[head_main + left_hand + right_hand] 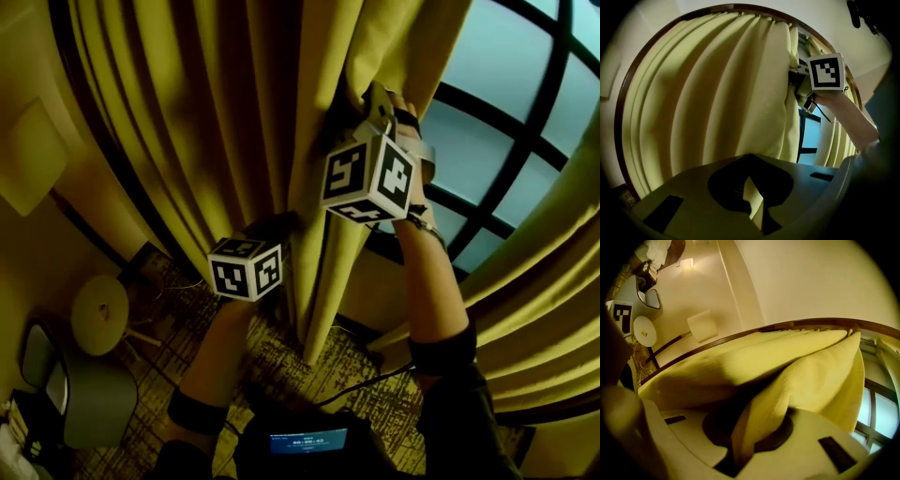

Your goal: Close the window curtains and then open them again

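The yellow left curtain (234, 112) hangs bunched in thick folds. Both grippers grip its inner edge. My left gripper (752, 206) is shut on a thin fold of that curtain (740, 103); in the head view its marker cube (247, 267) sits low against the cloth. Higher up, my right gripper (740, 451) is shut on a thicker fold of the curtain (806, 376), and its cube (368, 178) shows beside the edge. The right gripper's cube (826, 71) also appears in the left gripper view. Both sets of fingertips are buried in cloth in the head view.
The window (525, 94) with dark bars is uncovered right of the held edge. The other curtain (553, 300) hangs at the far right. A round side table (100, 314) and a chair (89, 398) stand at lower left on patterned carpet. A lamp shade (703, 326) is near the wall.
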Demonstrator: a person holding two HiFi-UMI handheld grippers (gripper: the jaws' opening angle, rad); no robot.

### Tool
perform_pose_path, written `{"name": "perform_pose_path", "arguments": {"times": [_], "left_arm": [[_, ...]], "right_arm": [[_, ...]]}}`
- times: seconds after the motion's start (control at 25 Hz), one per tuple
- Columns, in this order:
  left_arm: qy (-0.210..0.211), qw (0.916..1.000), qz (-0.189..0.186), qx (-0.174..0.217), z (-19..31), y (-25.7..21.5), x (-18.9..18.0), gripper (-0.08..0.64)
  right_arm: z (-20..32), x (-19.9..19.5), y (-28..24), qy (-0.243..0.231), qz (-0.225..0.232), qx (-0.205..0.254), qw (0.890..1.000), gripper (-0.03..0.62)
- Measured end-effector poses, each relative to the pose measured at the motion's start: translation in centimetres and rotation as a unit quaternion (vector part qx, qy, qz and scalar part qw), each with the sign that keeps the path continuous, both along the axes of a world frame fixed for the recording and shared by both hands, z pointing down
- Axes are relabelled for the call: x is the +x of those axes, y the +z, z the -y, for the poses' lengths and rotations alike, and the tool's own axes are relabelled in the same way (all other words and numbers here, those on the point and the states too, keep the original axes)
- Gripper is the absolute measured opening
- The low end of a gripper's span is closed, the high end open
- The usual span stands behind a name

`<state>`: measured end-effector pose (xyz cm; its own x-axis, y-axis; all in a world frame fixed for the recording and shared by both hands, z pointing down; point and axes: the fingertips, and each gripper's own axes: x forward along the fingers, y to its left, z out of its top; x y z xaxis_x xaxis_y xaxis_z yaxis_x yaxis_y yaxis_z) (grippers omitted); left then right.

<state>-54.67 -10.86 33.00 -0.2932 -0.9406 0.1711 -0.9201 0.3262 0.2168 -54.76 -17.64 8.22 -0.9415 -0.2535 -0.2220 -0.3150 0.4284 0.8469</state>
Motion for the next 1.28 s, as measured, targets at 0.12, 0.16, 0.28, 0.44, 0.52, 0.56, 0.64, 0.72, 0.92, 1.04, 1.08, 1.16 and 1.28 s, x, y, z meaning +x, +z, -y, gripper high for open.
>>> {"name": "perform_pose_path", "arguments": {"times": [0.12,0.16,0.28,0.44,0.52,0.56,0.64,0.72,0.92,1.04,1.08,1.16,1.28], "left_arm": [[-0.011,0.9999,-0.002,-0.001,-0.9,-0.6,-2.5,-0.011],[-0.016,0.9999,-0.003,-0.003,-1.3,-0.8,-3.2,-0.012],[-0.030,0.9995,-0.002,-0.013,-2.2,-0.6,-5.3,-0.011],[-0.051,0.9983,0.000,-0.027,-3.7,-0.2,-8.2,-0.012],[-0.062,0.9976,-0.001,-0.033,-4.6,-0.2,-9.5,-0.012],[-0.068,0.9971,-0.001,-0.035,-5.0,-0.2,-10.1,-0.011],[-0.081,0.9960,-0.004,-0.037,-5.6,-0.1,-11.3,-0.011],[-0.092,0.9948,-0.007,-0.041,-6.2,0.1,-12.5,-0.011],[-0.116,0.9922,-0.013,-0.043,-8.9,0.4,-15.4,-0.011],[-0.119,0.9920,-0.012,-0.040,-10.2,0.1,-17.2,-0.011],[-0.118,0.9921,-0.010,-0.039,-10.4,0.0,-17.8,-0.011],[-0.117,0.9922,-0.010,-0.040,-10.8,0.0,-18.9,-0.011],[-0.110,0.9931,-0.013,-0.037,-11.9,-0.1,-21.0,-0.011]], "right_arm": [[-1.1,-2.5,-0.7,-0.004,-0.003,0.007,1.000,0.060],[-1.5,-3.3,-0.9,-0.006,-0.005,0.010,1.000,0.060],[-2.7,-5.4,-1.0,-0.009,-0.008,0.021,1.000,0.060],[-4.0,-7.8,-0.5,-0.009,-0.021,0.041,0.999,0.060],[-5.1,-9.4,0.0,-0.017,-0.033,0.052,0.998,0.060],[-5.7,-10.3,0.3,-0.023,-0.037,0.056,0.997,0.060],[-6.9,-12.0,0.7,-0.031,-0.041,0.064,0.997,0.060],[-7.9,-13.5,0.6,-0.034,-0.041,0.074,0.996,0.060],[-10.8,-16.8,0.1,-0.043,-0.042,0.087,0.994,0.060],[-12.2,-18.9,-0.2,-0.045,-0.042,0.090,0.994,0.060],[-12.5,-19.5,-0.3,-0.044,-0.042,0.091,0.994,0.060],[-13.1,-20.7,-0.2,-0.046,-0.045,0.092,0.994,0.060],[-14.5,-23.0,0.5,-0.051,-0.056,0.095,0.993,0.060]]}}
